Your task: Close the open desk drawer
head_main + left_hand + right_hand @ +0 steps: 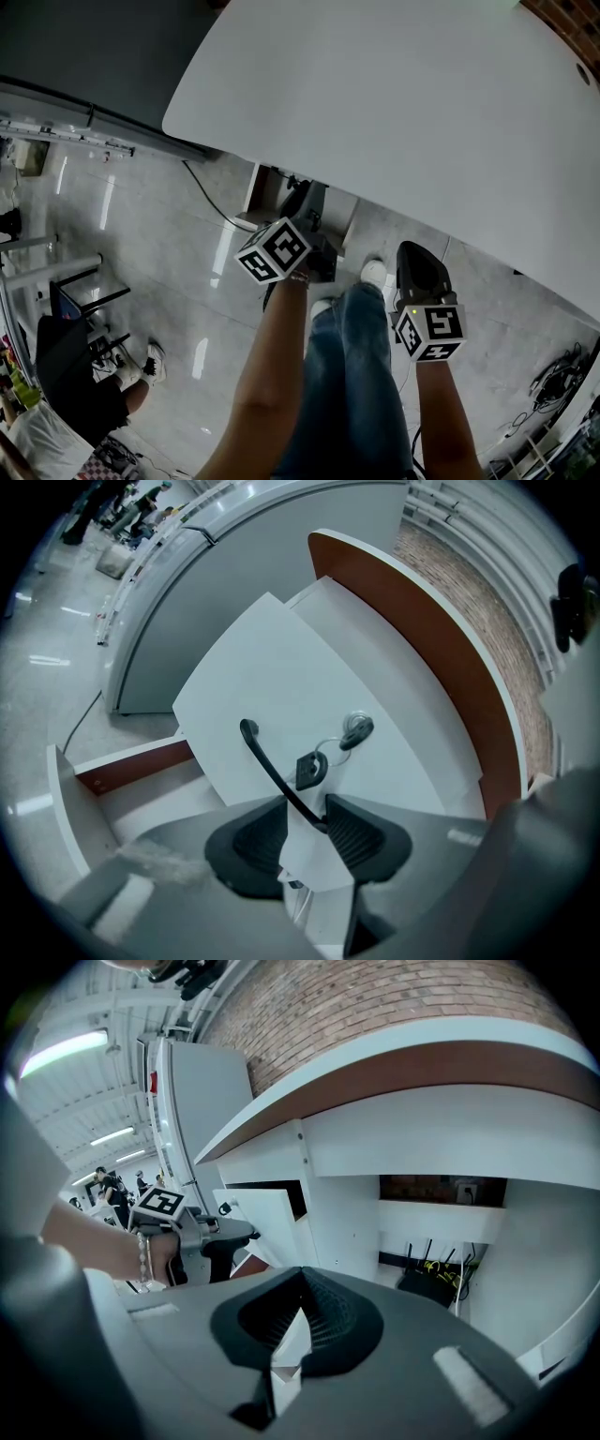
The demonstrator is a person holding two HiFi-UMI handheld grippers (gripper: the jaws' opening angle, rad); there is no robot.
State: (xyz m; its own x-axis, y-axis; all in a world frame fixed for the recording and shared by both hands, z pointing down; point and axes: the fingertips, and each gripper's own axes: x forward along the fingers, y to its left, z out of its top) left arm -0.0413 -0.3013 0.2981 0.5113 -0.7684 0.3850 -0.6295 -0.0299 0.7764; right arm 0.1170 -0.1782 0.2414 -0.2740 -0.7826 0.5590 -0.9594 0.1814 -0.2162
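Under the white desk [394,103] the drawer [267,192] stands pulled out. Its white front [281,658] carries a black bow handle [267,766], and a key [356,729] with a dark fob sits in the lock. My left gripper [305,822] is at the handle's lower end. The bar crosses slantwise between the pads and touches both. In the head view the left gripper [302,197] reaches under the desk edge. My right gripper [412,255] hangs to the right, away from the drawer. In its own view the right gripper [300,1283] is shut and holds nothing.
The drawer's brown-edged side wall [131,769] shows at the left. A black router with cables [431,1283] sits under the desk. My legs in jeans [352,375] stand between the two arms. A seated person [56,412] is at the lower left, and cables [562,375] lie on the floor at right.
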